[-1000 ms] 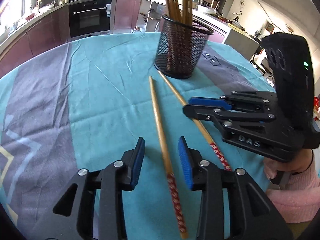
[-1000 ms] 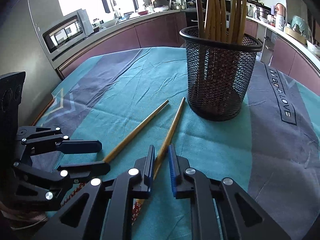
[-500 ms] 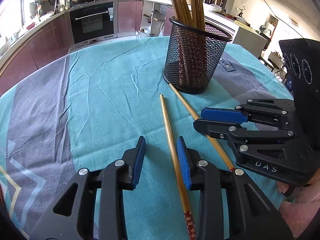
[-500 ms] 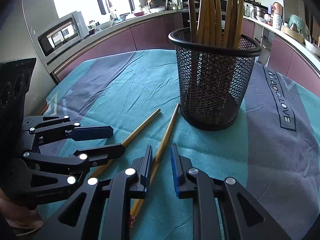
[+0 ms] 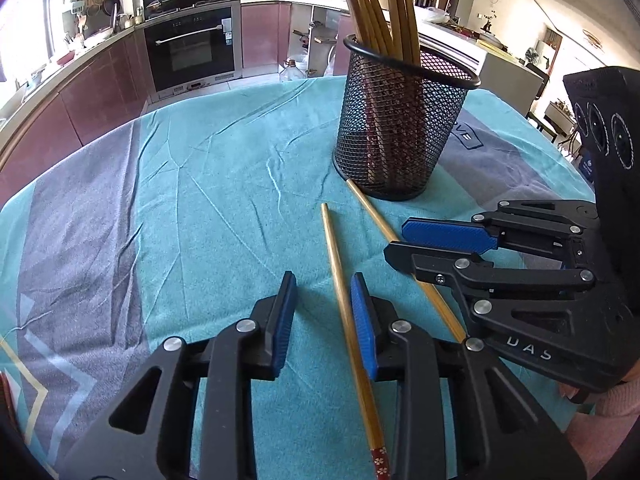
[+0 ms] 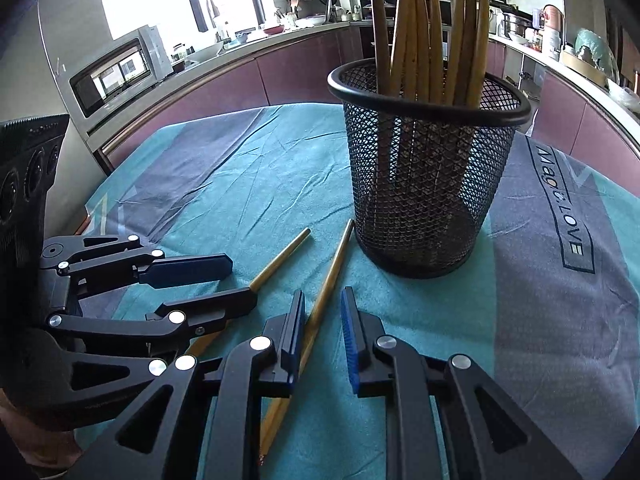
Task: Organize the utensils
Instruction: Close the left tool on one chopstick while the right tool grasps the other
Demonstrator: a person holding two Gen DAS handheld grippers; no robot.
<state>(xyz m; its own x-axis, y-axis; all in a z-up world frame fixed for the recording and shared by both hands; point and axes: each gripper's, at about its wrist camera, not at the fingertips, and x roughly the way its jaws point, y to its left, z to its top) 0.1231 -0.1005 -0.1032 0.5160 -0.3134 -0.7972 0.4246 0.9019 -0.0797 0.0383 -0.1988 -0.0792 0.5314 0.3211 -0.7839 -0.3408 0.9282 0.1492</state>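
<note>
A creased teal-and-grey tablecloth (image 5: 224, 208) lies before a built-in oven (image 5: 191, 46) and a microwave (image 6: 120, 70).

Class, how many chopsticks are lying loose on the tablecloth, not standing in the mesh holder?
2. One chopstick lies between the left gripper fingers, which are closing. The other chopstick lies between the right gripper fingers, its tip near the mesh holder.

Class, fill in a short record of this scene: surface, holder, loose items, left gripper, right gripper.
surface: teal and grey cloth
holder: black mesh cup, upright, chopsticks standing in it
loose items: two chopsticks on the cloth, left chopstick and right chopstick
left gripper: jaws closing around the left chopstick, not yet gripping
right gripper: straddles the right chopstick, gap visible
</note>
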